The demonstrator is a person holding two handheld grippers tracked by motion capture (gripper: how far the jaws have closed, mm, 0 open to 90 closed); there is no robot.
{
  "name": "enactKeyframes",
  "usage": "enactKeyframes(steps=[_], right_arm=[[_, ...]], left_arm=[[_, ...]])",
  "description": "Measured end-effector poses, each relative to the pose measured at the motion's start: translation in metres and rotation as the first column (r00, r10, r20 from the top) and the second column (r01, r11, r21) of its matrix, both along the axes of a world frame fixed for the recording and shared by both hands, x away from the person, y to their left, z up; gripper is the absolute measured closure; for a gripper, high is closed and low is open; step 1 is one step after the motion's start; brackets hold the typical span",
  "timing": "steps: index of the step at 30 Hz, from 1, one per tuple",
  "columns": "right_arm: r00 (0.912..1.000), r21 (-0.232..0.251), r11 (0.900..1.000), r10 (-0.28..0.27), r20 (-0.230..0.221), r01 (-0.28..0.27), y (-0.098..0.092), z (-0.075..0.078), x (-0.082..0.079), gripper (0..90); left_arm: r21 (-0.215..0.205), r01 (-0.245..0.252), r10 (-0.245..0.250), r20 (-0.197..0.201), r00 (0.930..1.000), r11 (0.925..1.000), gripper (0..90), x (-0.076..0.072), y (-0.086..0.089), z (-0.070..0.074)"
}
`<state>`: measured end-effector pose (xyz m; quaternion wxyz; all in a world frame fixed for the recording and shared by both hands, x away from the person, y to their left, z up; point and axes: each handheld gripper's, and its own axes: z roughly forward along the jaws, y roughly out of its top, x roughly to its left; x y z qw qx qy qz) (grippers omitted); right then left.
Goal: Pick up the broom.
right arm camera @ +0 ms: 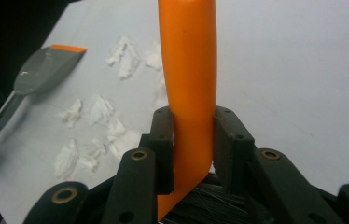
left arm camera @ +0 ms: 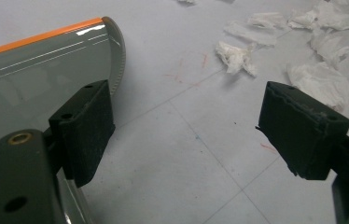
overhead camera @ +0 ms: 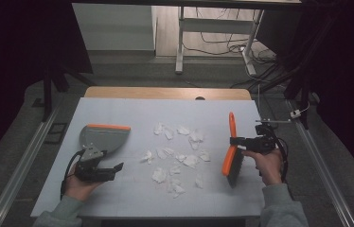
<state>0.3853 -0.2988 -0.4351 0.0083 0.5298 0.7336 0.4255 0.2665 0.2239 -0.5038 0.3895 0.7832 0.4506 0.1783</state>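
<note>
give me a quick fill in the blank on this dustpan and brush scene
1. The right gripper is shut on the brush's ____ handle.
2. The left gripper is ____, with the dustpan beside one finger.
3. Torn ____ scraps lie between dustpan and brush.

Missing words: orange; open; paper

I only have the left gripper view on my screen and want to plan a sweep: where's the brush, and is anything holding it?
Observer: The right gripper is shut on the brush, clamped low on its orange handle.
Operator: Where is it relative to the paper scraps?
Observer: In the high view it is to the right of the paper scraps, apart from them, bristle end toward the person.
Operator: And how does the dustpan lie on the table?
Observer: The dustpan lies left of the scraps, its orange lip on the far side, away from the person.
</note>
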Motion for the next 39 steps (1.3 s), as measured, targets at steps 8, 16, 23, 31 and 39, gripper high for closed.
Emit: enactKeyframes(steps=[8, 16, 23, 31, 39], right_arm=[[0.9973, 0.102, 0.994, 0.033, 0.065, -0.04, 0.01, -0.001, 0.003, 71.1], [0.9893, 0.195, 0.977, 0.064, 0.131, -0.089, 0.019, 0.002, -0.004, 71.1], [0.9822, 0.256, 0.958, 0.084, 0.168, -0.126, 0.029, 0.003, -0.007, 71.0], [0.9757, 0.28, 0.95, 0.083, 0.203, -0.139, 0.042, 0.005, -0.011, 71.0], [0.9724, 0.28, 0.953, 0.051, 0.228, -0.116, 0.055, 0.005, -0.019, 71.0]], left_arm=[[0.011, -0.011, 0.011, 0.004, 0.9999, 0.9999, 18.8, 0.001, -0.001, 0.001], [0.009, -0.012, 0.011, 0.004, 0.9999, 0.9999, 18.8, 0.003, -0.006, 0.003], [0.012, -0.008, 0.008, 0.009, 0.9999, 0.9999, 18.8, 0.003, -0.009, 0.004], [0.007, 0.021, -0.021, 0.03, 0.9993, 0.9997, 18.8, 0.003, -0.018, 0.011], [-0.006, 0.074, -0.074, 0.055, 0.9958, 0.9972, 18.9, 0.005, -0.036, 0.021]])
